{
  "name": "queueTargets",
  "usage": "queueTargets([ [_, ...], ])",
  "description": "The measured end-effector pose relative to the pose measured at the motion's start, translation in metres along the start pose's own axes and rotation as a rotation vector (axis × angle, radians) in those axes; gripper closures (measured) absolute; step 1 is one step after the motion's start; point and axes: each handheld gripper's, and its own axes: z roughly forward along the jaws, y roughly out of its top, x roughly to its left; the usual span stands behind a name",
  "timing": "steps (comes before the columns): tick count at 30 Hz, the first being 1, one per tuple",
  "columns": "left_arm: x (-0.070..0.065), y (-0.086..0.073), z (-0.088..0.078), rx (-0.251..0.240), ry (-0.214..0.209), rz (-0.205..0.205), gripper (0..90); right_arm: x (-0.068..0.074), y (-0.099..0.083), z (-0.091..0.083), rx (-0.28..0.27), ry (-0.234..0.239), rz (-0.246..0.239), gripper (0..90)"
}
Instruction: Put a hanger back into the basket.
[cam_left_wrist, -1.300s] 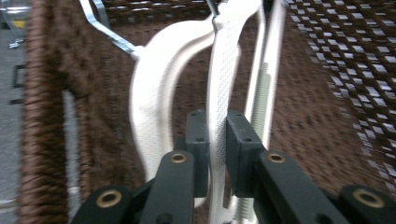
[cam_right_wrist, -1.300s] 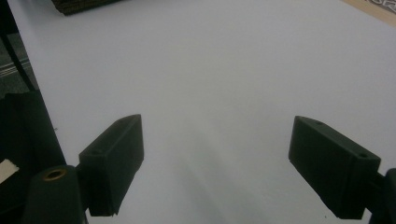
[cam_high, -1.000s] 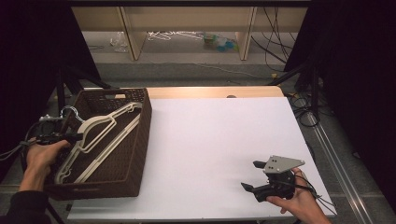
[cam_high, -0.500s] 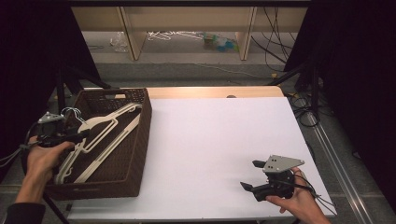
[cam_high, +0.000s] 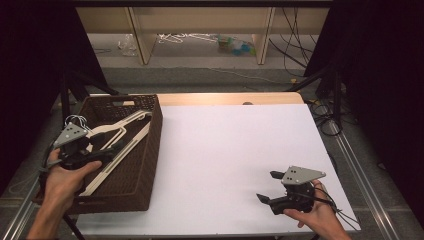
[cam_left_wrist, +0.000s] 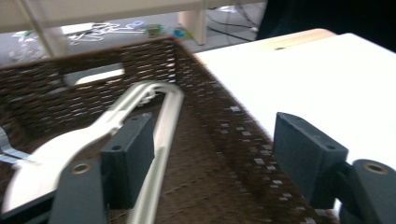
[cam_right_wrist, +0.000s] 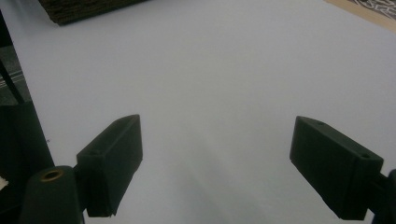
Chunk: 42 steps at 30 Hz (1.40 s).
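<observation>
A brown wicker basket (cam_high: 152, 150) stands at the table's left, with white clothes hangers (cam_high: 121, 127) lying slantwise inside it. My left gripper (cam_high: 112, 151) hovers over the basket's near half, pointing right. Its jaws have just been opening and stand wide apart, gripping nothing. In the left gripper view a white hanger (cam_left_wrist: 88, 135) runs past the left jaw of the gripper (cam_left_wrist: 217, 163), and basket weave (cam_left_wrist: 215, 126) shows between the jaws. My right gripper (cam_high: 266, 186) rests open near the table's front right corner, over the bare white tabletop (cam_right_wrist: 224, 70), its own midpoint (cam_right_wrist: 217, 163) holding nothing.
The white table surface (cam_high: 240, 145) spreads right of the basket, with a wooden strip (cam_high: 225, 98) along its far edge. Beyond lie a shelf frame, loose hangers on the floor (cam_high: 185, 37) and cables (cam_high: 295, 35). Dark stands flank both sides.
My left gripper has shifted right over the basket and lifted a little, and its jaws have spread apart. The right hand and gripper stayed where they were.
</observation>
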Motion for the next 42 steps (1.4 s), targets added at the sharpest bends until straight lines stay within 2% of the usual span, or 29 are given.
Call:
queueTargets([
  [8,-0.030,-0.005,0.005,-0.029,-0.053,0.034,27.4,-0.001,0.001,-0.003,-0.031,-0.014,0.017,17.8],
  [11,-0.042,-0.008,0.008,-0.024,-0.063,0.050,26.8,-0.001,0.001,-0.002,-0.034,-0.015,0.030,17.8],
  [18,-0.059,-0.014,0.014,-0.038,-0.100,0.081,25.4,-0.001,0.000,-0.002,-0.046,-0.011,0.048,17.5],
  [25,-0.080,-0.019,0.018,-0.043,-0.137,0.095,22.9,-0.002,0.000,-0.003,-0.066,-0.017,0.058,17.3],
  [26,-0.083,-0.020,0.018,-0.046,-0.141,0.114,21.7,-0.002,0.000,-0.003,-0.069,-0.019,0.059,17.2],
  [33,-0.103,-0.024,0.019,-0.043,-0.185,0.157,17.6,-0.001,0.000,-0.004,-0.095,-0.024,0.067,17.1],
  [39,-0.116,-0.032,0.019,-0.083,-0.211,0.176,16.3,0.000,-0.001,-0.005,-0.122,-0.039,0.070,17.0],
  [41,-0.120,-0.035,0.018,-0.095,-0.222,0.171,16.0,0.001,-0.001,-0.005,-0.120,-0.028,0.071,17.0],
  [42,-0.122,-0.037,0.018,-0.102,-0.225,0.178,16.0,0.001,-0.002,-0.004,-0.139,-0.033,0.062,16.9],
])
